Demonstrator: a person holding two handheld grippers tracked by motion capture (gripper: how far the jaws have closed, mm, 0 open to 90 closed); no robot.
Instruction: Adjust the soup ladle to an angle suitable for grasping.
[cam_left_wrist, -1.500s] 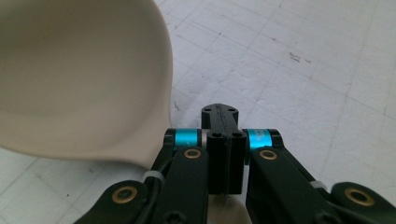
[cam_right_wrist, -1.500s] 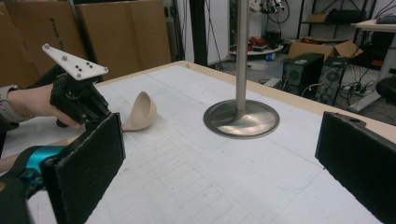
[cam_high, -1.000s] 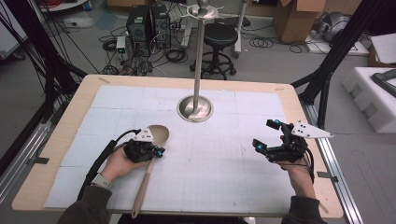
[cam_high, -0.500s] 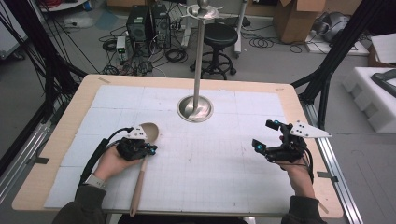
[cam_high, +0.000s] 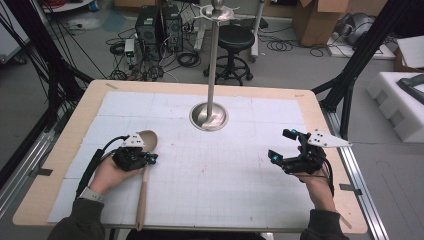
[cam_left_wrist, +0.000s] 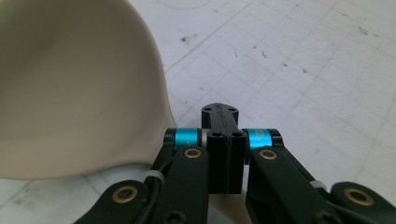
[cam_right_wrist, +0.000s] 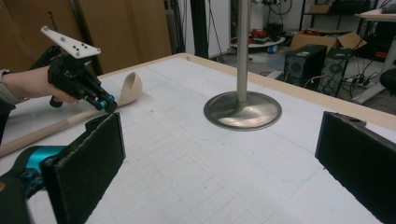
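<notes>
Pale wood is what the left gripper (cam_high: 150, 158) is working at: a long wooden spoon (cam_high: 143, 172) is lying on the white gridded mat (cam_high: 215, 165) at the table's left side, bowl pointing away from the person and handle running back toward the near edge. That gripper is sitting right over the neck of the spoon, just behind the bowl. In the left gripper view its two black jaws are pressing flat together, with the spoon's bowl (cam_left_wrist: 70, 84) looming just to their left and a sliver of handle passing beneath them; I cannot tell whether they are pinching the handle or merely resting on it.

Over on the right, the right gripper (cam_high: 281, 146) is hovering above bare mat, well apart from the spoon, its padded jaws spread wide and holding nothing. Between the two hands, farther back, a metal stand (cam_high: 209, 116) is rising from its round base.

No writing or brand marks are readable anywhere.
</notes>
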